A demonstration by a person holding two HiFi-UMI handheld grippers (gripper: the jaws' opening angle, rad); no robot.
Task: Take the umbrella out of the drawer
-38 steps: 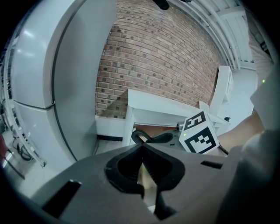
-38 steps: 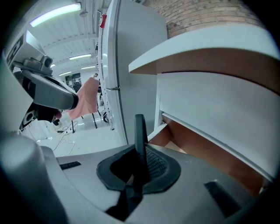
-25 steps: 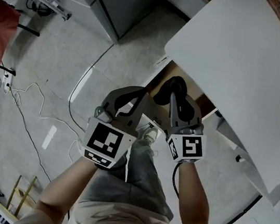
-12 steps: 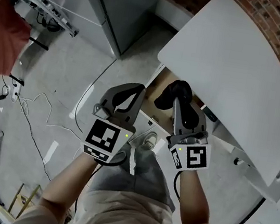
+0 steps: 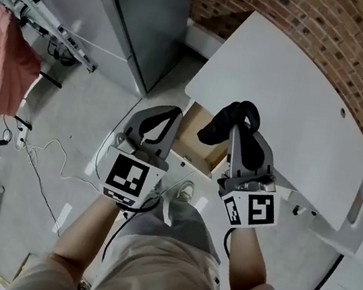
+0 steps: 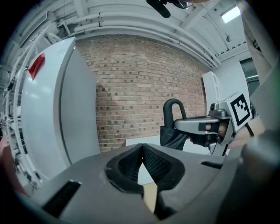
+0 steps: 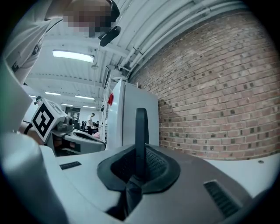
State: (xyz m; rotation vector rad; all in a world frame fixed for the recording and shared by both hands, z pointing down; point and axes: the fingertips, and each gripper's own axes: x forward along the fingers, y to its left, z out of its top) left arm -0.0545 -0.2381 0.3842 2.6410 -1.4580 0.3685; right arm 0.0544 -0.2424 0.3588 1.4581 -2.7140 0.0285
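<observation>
Only in head view: open drawer [image 5: 197, 135].

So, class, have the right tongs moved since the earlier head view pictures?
Yes. The right tongs, shut on the umbrella, have risen: from the open drawer to in front of the white tabletop.

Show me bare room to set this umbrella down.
The white tabletop is bare all the way to the brick wall. Crowded: the open drawer below its near edge, and cables across the floor at left.
</observation>
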